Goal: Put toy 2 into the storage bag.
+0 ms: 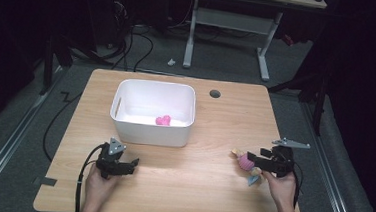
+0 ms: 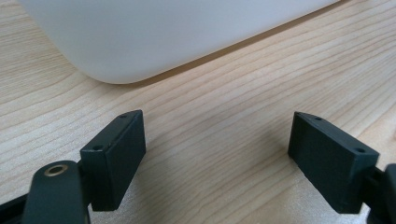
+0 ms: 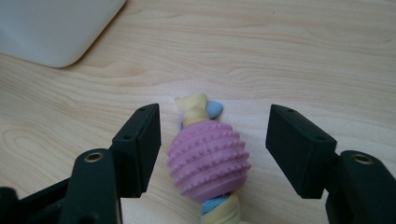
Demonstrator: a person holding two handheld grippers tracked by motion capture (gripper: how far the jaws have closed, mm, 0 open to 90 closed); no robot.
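Observation:
A chew toy [image 1: 245, 162], a ribbed purple ball [image 3: 208, 158] on a yellow and blue rope, lies on the wooden table [image 1: 195, 186] near its right front. My right gripper [image 1: 257, 160] is low over it, open, with the ball between its jaws [image 3: 215, 116]; a gap shows on the right side of the ball. My left gripper [image 1: 133, 163] rests at the left front of the table, open with nothing between its jaws [image 2: 217, 121]. It points at the white bin [image 2: 163, 37].
The white bin [image 1: 149, 133] stands at the middle back of the table with a small pink object [image 1: 163, 120] inside. One corner of the bin [image 3: 46, 28] lies left of and beyond the toy. A cable hole [image 1: 215, 94] sits right of the bin.

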